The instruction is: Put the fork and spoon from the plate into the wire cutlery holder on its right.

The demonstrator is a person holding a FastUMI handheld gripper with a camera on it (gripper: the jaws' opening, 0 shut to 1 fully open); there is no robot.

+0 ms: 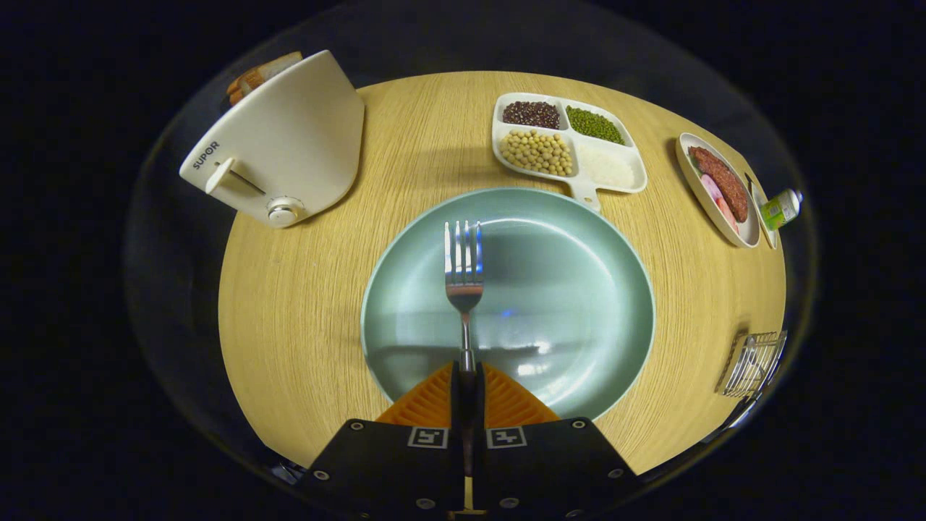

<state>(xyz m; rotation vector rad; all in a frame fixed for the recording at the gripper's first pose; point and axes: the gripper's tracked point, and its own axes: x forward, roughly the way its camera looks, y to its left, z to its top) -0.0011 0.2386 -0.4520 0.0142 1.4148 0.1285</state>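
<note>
My gripper [467, 378] is shut on the handle of a metal fork [463, 269]. The fork sticks out straight ahead of the fingers, tines pointing away, held above a round pale green plate [579, 289]. Apart from the fork over it, the plate's surface shows nothing lying on it. The wire cutlery holder [752, 362] stands on the wooden table to the right of the plate, near the table's edge. A shiny metal handle [738, 416] pokes out just below the holder; I cannot tell what it is.
A white toaster [282, 148] with bread in it stands beyond the plate on the left. A divided white dish of beans and grains [568, 141] lies beyond the plate. Further right sit a dish of meat slices [720, 188] and a small green bottle [781, 208].
</note>
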